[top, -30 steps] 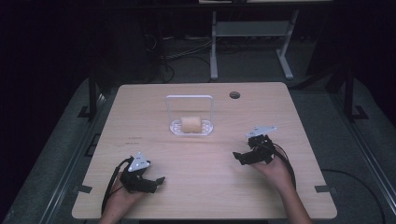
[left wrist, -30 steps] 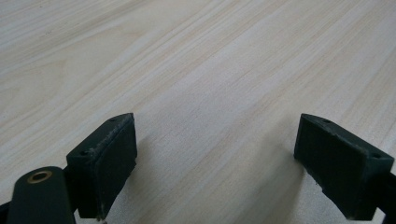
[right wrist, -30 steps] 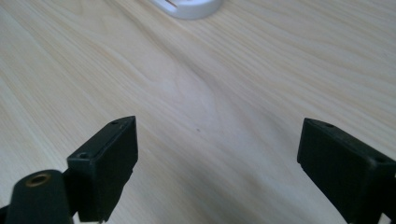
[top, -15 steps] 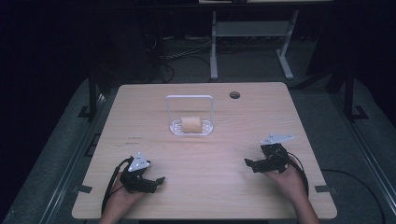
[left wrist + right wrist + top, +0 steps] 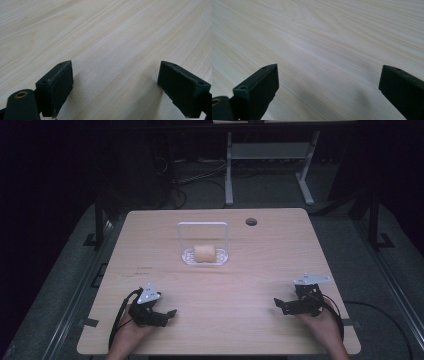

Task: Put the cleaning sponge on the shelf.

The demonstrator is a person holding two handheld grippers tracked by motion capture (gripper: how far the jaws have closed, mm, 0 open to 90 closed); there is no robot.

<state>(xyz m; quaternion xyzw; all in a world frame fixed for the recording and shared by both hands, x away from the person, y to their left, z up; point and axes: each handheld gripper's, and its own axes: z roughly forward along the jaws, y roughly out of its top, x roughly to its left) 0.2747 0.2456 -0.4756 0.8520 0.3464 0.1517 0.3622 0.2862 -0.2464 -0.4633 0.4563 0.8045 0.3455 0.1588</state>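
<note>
A tan roll (image 5: 204, 253) lies on a small white wire stand (image 5: 220, 259) with an arched handle, at the middle of the wooden table (image 5: 250, 275). My left gripper (image 5: 167, 316) rests near the front left edge, its jaws open and pointing right. In the left gripper view the left gripper (image 5: 115, 85) has bare wood between its pads. My right gripper (image 5: 280, 306) sits at the front right, pointing left, well away from the stand. Its jaws have just been opening wider, and in the right gripper view the right gripper (image 5: 328, 85) has nothing between them.
A dark round hole (image 5: 251, 222) sits in the table top at the back right. Behind the table stands a white frame (image 5: 230, 170) on a dark floor with cables. Metal rails run along both sides of the table.
The right hand has moved to the right and toward the near edge, away from the stand. The left hand and the roll stay put.
</note>
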